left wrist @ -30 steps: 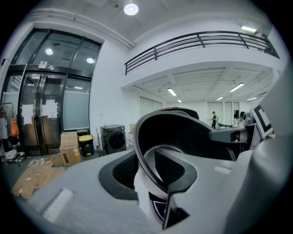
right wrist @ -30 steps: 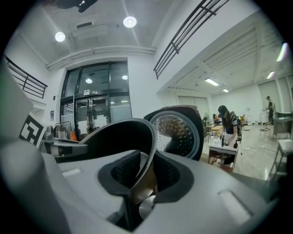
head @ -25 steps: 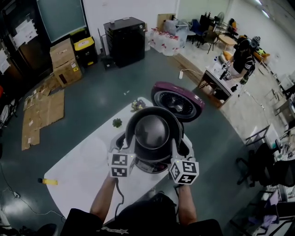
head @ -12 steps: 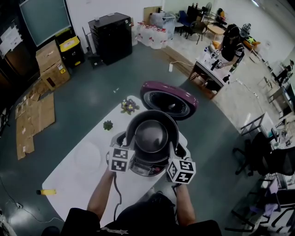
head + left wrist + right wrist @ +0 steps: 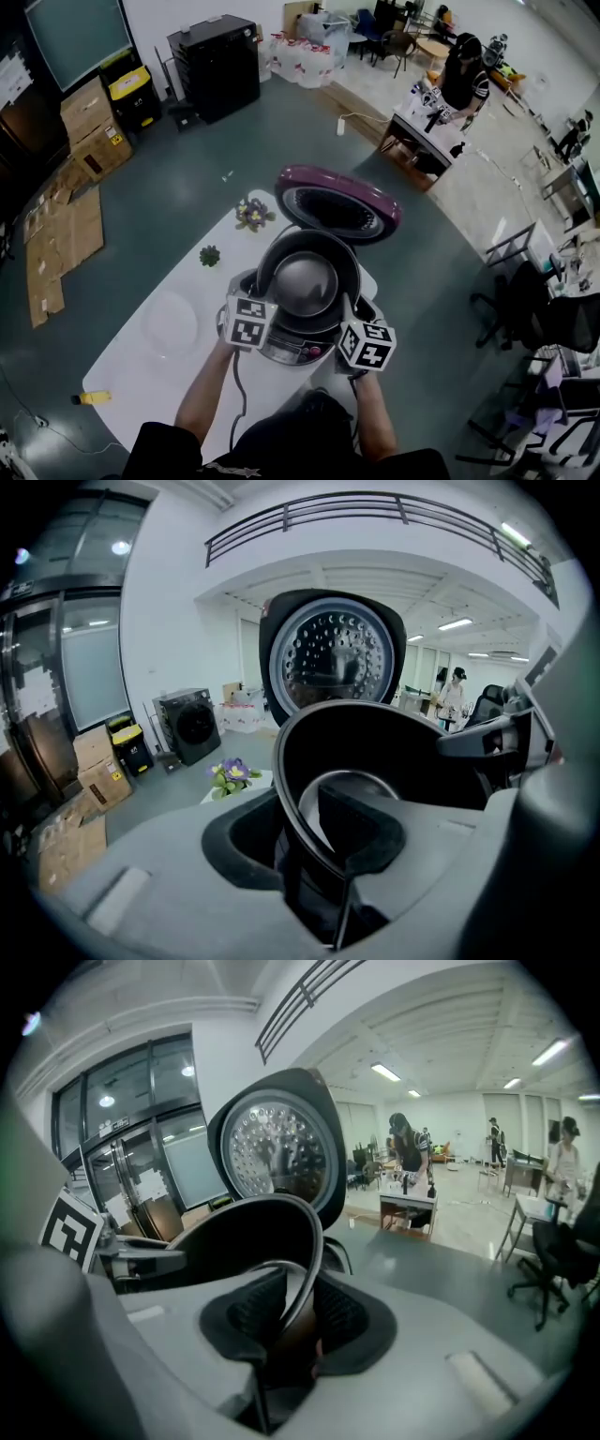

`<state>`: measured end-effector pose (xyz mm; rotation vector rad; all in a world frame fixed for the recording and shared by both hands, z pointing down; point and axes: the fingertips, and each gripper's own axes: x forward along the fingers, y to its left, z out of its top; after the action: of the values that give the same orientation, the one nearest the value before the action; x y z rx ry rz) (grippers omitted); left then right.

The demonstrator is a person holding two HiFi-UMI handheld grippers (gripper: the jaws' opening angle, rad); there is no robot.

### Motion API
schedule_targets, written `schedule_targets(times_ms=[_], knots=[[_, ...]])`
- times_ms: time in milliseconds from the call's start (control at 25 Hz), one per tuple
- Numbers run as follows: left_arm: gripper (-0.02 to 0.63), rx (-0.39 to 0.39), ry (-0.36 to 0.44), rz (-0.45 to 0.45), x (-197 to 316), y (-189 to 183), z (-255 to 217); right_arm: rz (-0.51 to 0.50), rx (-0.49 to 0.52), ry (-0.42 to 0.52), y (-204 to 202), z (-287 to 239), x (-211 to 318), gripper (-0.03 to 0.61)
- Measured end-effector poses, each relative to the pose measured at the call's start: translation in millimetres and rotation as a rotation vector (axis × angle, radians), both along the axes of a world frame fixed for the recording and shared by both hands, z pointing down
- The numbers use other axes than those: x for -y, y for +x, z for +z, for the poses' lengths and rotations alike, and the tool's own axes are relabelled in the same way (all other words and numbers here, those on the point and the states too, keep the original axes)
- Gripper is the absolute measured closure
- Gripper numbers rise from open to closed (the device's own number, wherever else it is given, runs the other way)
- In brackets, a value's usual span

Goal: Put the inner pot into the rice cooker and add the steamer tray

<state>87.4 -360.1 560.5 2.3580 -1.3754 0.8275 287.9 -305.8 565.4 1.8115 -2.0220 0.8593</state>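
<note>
The dark, round metal inner pot (image 5: 305,281) is held between both grippers, over the open maroon-lidded rice cooker (image 5: 289,350) on the white counter (image 5: 150,375). The left gripper (image 5: 260,302) is clamped on the pot's left rim. The right gripper (image 5: 349,311) is clamped on its right rim. Each gripper's jaws are narrowed onto the thin wall.

A: What colours do you face?
B: Your inner pot (image 5: 305,281) is black, silver-grey at its bottom. The rice cooker lid (image 5: 337,180) is plum-purple, its underside silver and dotted with holes.
A: Any patterns?
B: Black-and-white square markers on your left gripper (image 5: 265,302) and right gripper (image 5: 349,311); white table (image 5: 159,366), grey-green floor (image 5: 169,187).
</note>
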Motion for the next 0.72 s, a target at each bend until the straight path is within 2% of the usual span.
schedule_targets(times_ms=[360, 720], knots=[[0.480, 0.078, -0.107, 0.016, 6, 1, 33, -0.008, 0.029, -0.117, -1, 34, 4, 0.482], [0.480, 0.113, -0.195, 0.005, 5, -2, 59, -0.014, 0.009, -0.217, -2, 55, 6, 0.482]])
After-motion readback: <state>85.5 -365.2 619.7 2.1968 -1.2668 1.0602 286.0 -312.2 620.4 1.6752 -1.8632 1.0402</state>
